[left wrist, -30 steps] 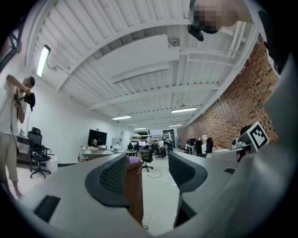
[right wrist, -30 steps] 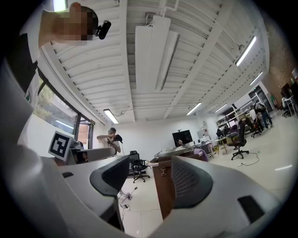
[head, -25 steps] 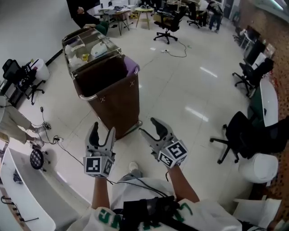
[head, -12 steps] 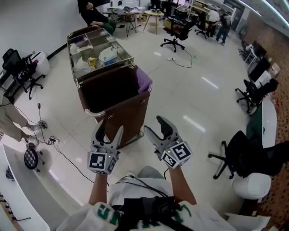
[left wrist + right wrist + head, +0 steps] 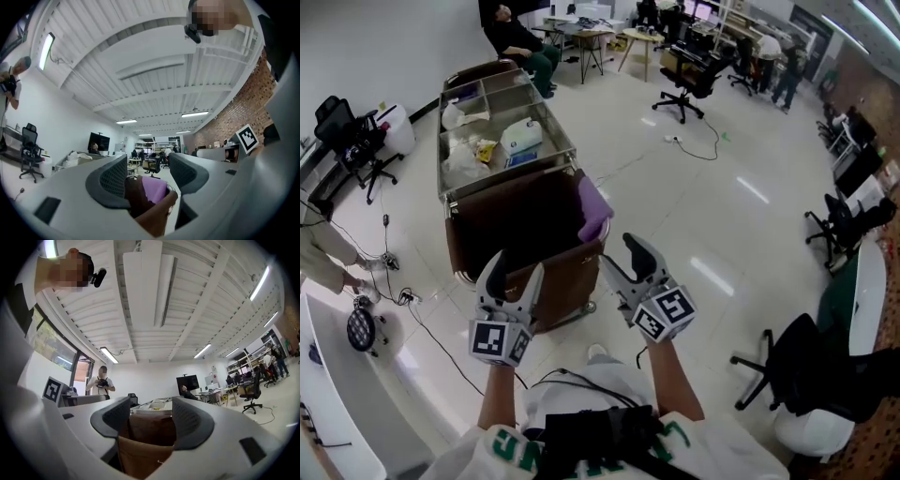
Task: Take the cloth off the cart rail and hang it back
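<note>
Jaws on both my grippers stand apart, holding nothing: left gripper [image 5: 515, 267] and right gripper [image 5: 620, 255] side by side. Just beyond them stands the brown cart [image 5: 555, 279]; the purple cloth [image 5: 593, 208] hangs over its rim, framed between my left jaws.
</note>
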Demonstrator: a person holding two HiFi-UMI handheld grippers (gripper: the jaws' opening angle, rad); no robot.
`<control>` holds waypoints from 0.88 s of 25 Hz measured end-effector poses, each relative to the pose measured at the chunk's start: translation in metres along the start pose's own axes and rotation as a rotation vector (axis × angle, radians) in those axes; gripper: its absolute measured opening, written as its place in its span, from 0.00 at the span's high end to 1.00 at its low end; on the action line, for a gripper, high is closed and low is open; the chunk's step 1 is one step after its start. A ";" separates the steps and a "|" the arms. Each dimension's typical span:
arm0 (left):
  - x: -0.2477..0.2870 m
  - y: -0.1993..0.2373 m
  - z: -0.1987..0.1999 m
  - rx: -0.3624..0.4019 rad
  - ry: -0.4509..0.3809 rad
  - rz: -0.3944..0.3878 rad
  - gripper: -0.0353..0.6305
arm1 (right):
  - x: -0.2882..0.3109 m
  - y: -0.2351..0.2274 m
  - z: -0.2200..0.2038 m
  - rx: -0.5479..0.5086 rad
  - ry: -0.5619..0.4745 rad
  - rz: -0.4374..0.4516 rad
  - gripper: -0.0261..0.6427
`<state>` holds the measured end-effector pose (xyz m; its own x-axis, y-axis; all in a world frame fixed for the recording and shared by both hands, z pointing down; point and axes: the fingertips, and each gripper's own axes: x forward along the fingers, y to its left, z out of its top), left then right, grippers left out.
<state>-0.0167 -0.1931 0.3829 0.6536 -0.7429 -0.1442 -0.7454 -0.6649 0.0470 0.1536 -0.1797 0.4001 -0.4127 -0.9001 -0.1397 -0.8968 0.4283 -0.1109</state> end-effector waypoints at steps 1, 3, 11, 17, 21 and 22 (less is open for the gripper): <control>0.011 -0.001 0.002 0.012 -0.001 0.009 0.53 | 0.008 -0.011 -0.001 -0.012 0.017 0.018 0.53; 0.029 -0.006 0.003 0.038 -0.004 0.025 0.53 | 0.019 -0.031 -0.005 -0.053 0.071 0.050 0.53; 0.057 0.022 -0.005 0.086 0.024 0.116 0.53 | 0.071 -0.086 -0.035 0.034 0.196 0.113 0.53; 0.049 0.053 -0.003 0.077 0.028 0.137 0.53 | 0.112 -0.136 -0.081 0.041 0.404 0.009 0.50; 0.046 0.062 -0.005 0.088 0.040 0.118 0.53 | 0.142 -0.148 -0.123 0.050 0.591 0.052 0.50; 0.044 0.064 -0.004 0.084 0.040 0.118 0.53 | 0.146 -0.148 -0.136 0.058 0.651 0.070 0.50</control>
<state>-0.0354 -0.2686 0.3838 0.5645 -0.8190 -0.1032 -0.8244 -0.5655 -0.0214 0.2041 -0.3855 0.5295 -0.4979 -0.7266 0.4735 -0.8620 0.4746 -0.1782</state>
